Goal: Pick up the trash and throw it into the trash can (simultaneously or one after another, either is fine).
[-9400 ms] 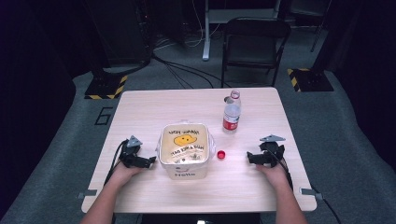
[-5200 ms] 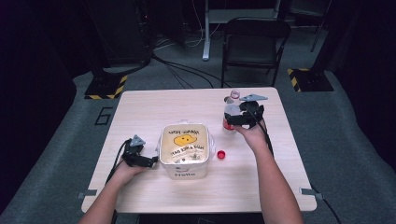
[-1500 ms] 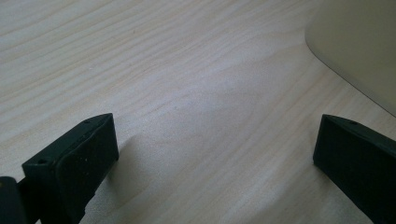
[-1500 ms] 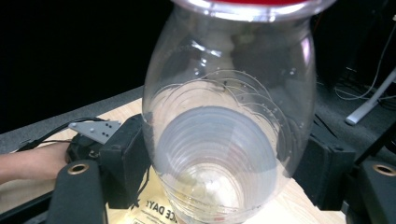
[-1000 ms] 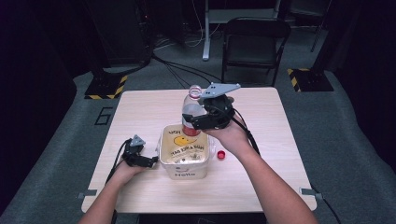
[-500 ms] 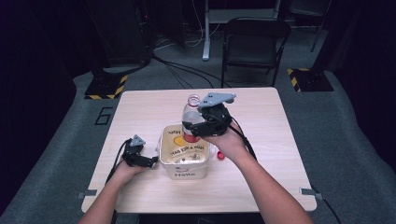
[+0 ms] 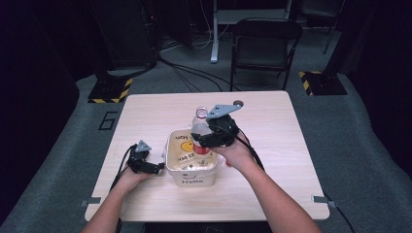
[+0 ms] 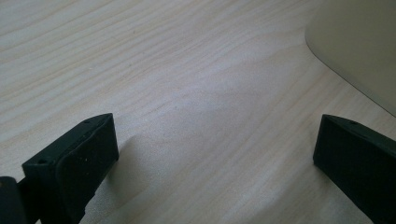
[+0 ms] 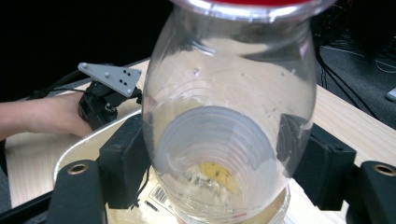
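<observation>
Beside the box [image 7: 192, 170], left gripper [image 7: 156, 167] rests open-fingered.

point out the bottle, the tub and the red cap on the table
bottle [image 7: 200, 118]: high view, its clear shoulder above the right tool.
tub [image 7: 191, 178]: high view, its front wall by the printed word.
red cap [image 7: 227, 164]: high view, the small red bit beside the tub, mostly hidden by the hand.

A pale wooden table [image 7: 145, 111] stands on grey carpet. A cream tub [image 7: 192, 174] with a yellow smiley on its printed lid sits near the middle of the front edge. The left gripper [image 7: 145, 166] rests on the tabletop just left of the tub.
</observation>
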{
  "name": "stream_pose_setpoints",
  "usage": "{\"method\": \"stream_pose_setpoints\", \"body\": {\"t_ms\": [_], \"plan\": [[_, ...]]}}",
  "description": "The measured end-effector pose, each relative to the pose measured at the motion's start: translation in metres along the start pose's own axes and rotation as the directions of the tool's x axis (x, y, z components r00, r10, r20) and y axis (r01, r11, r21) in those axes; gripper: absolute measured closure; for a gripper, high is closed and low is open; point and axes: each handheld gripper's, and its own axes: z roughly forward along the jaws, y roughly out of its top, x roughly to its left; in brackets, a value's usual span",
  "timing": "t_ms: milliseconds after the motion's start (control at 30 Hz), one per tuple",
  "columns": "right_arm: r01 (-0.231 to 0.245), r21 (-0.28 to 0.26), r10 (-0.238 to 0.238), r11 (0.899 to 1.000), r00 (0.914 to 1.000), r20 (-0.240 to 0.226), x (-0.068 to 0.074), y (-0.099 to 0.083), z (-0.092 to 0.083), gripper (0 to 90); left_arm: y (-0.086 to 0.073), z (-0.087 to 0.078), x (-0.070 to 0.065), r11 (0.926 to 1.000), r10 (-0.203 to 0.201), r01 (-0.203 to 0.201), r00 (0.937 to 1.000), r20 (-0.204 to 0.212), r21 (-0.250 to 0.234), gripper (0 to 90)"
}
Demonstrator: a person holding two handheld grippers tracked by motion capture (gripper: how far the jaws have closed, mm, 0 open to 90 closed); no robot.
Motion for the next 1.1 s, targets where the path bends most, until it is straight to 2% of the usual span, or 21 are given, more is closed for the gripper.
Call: {"method": "stream_pose_setpoints", "body": {"t_ms": [367,467,700,867,1100], "plan": [[0.017,0.037,-0.017,0.999,0.9998,0.013,0.000,-0.013,0.017,26.6,0.000,0.000,0.000,1.0000,0.000,0.000,1.0000,0.000,0.000,0.0],[0.008,0.063,-0.010,0.998,0.9994,0.032,0.000,-0.020,0.025,26.6,0.000,0.000,0.000,1.0000,0.000,0.000,1.0000,0.000,0.000,0.0],[0.013,0.063,-0.016,0.998,0.9982,0.058,-0.001,-0.029,0.031,26.6,0.000,0.000,0.000,1.0000,0.000,0.000,1.0000,0.001,0.000,0.0],[0.044,0.072,-0.050,0.996,0.9959,0.076,0.000,-0.035,0.036,26.5,0.000,0.000,0.000,1.0000,0.000,0.000,1.0000,0.000,0.000,0.0],[0.040,0.111,-0.048,0.993,0.9965,0.069,0.001,-0.043,0.046,26.5,0.000,0.000,0.000,1.0000,0.000,0.000,1.0000,0.000,0.000,0.0]]}}
